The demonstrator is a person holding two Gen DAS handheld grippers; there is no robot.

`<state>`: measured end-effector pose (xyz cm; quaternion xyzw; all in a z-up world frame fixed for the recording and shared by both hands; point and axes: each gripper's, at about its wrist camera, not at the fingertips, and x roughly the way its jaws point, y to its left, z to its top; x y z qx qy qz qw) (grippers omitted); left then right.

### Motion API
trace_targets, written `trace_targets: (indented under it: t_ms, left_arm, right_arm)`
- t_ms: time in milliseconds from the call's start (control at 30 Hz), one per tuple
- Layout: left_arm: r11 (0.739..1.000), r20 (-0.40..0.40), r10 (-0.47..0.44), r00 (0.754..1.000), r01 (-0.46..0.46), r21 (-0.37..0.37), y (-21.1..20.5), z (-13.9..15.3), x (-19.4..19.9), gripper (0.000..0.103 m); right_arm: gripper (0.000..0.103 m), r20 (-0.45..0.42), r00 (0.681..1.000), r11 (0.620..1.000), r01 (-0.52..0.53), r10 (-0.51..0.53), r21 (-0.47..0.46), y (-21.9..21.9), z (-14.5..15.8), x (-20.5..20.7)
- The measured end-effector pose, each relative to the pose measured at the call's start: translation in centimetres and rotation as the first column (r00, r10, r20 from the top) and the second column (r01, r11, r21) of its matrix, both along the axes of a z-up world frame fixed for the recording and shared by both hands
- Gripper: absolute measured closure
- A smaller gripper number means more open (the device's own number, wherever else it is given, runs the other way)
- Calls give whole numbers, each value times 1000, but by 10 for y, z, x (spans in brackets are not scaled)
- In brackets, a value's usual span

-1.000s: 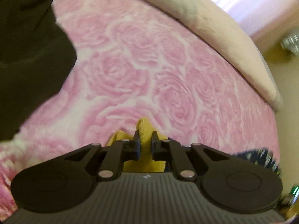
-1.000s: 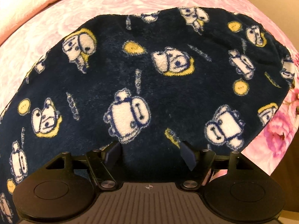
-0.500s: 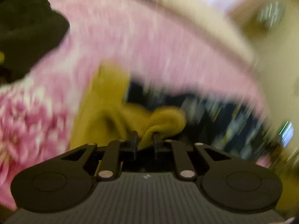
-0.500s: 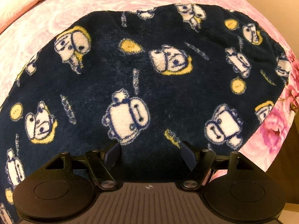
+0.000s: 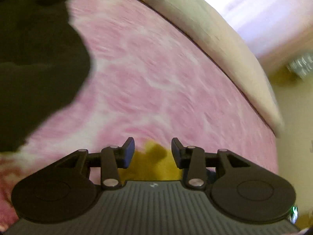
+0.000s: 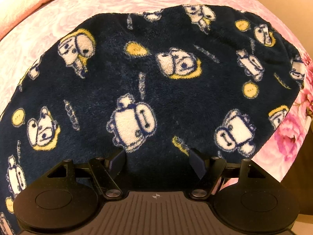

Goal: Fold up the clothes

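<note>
Navy fleece printed with white cartoon dogs and yellow round faces — the garment (image 6: 176,90) lies spread flat on the pink rose-patterned bedspread (image 6: 58,15), filling most of the right wrist view. No brand, label or readable writing shows on it; the only mark anywhere is a small cross-in-circle emblem on the gripper body. The right gripper (image 6: 157,160) points steeply down at the fleece, its jaws spread wide with the pile lying between them, the pads not squeezing it. In the left wrist view a mustard-yellow cloth (image 5: 150,164) sits just below the left gripper (image 5: 153,150), whose jaws are opening — the yellow fabric lies between them, apart from both pads. That gripper tilts down toward the bedspread (image 5: 156,78), which is blurred. A dark garment (image 5: 39,58) lies at the upper left, and a cream padded edge (image 5: 225,45) runs along the bed's far side.
</note>
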<state>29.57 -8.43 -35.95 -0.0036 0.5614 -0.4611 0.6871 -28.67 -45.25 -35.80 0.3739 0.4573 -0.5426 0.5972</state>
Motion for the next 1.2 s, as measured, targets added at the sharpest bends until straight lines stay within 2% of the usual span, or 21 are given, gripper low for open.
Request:
trace_targets:
  t_ms: [67,100,167,267,333,400,467,500,533,567,633,700,767,833,900,933,967,1033,1100,1133,1200]
  left_arm:
    - [995,60,-100,993,98,33,-10,3,-12,97]
    - [993,108,-118,987,116,30,-10,7,-19,97]
    - [994,129,-81,988,90,-62,4,22,-30,97]
    - [981,171,-97,980,123,-148,29,47,-59,97]
    - [971,134,-172,976,191,-144,40,52,-85,97]
    - [952,103,-297,949,303,-47,45,36,-118,97]
    - [906,64,-421,905,418,66,49,18,-150,96]
    - [890,45,-448,893,441,112,51,9,-160,96]
    - [884,30,-451,892,442,153,53,1,-164,96]
    - [889,16,-433,901,424,171,57,-4,-165,96]
    - [915,0,-374,928,369,164,64,-4,-160,94]
    - [921,-9,-360,933,357,155,70,1,-154,94]
    - [923,-47,-362,931,365,118,81,12,-145,94]
    - [941,-104,-331,938,336,37,96,27,-124,94]
    - [967,-104,-253,962,251,-36,105,47,-94,93]
    - [979,-58,-201,978,199,-40,105,54,-79,88]
    - [989,2,-142,990,142,-34,102,60,-62,75]
    - [996,101,-83,991,85,-18,82,58,-35,64]
    - [994,170,-105,980,103,25,51,45,-20,61]
    - [990,180,-138,974,131,50,34,34,-17,52]
    - [978,171,-202,964,188,95,6,9,-14,50]
  right_arm:
    - [29,-1,1000,1000,-1,1,-8,1,2,-1]
    - [29,-4,1000,1000,-4,4,-10,1,3,-1]
    - [29,-27,1000,1000,-13,13,-25,-1,10,1]
    - [30,-118,990,976,-103,82,-191,8,37,22]
    - [30,-93,976,944,-214,196,-251,17,50,47]
    - [30,-43,958,929,-287,285,-234,31,52,70]
    - [30,-22,946,926,-320,322,-200,46,30,100]
    - [30,-8,948,929,-315,319,-194,45,18,102]
    - [30,25,950,934,-301,311,-192,48,17,108]
    - [30,77,946,936,-296,314,-191,52,17,116]
    - [30,186,912,925,-331,365,-189,65,20,133]
    - [30,254,846,883,-436,469,-176,85,26,157]
    - [30,269,779,824,-542,566,-163,106,25,183]
    - [30,242,743,780,-609,624,-140,124,16,201]
    - [30,228,751,783,-611,620,-117,133,8,203]
    - [30,235,765,798,-595,600,-100,134,5,200]
    - [30,242,781,815,-574,575,-83,133,4,196]
    - [30,240,805,838,-541,542,-76,128,8,188]
    - [30,235,827,858,-509,511,-74,122,12,180]
    - [30,229,837,866,-494,497,-75,118,15,176]
    - [30,211,855,880,-467,473,-81,107,17,169]
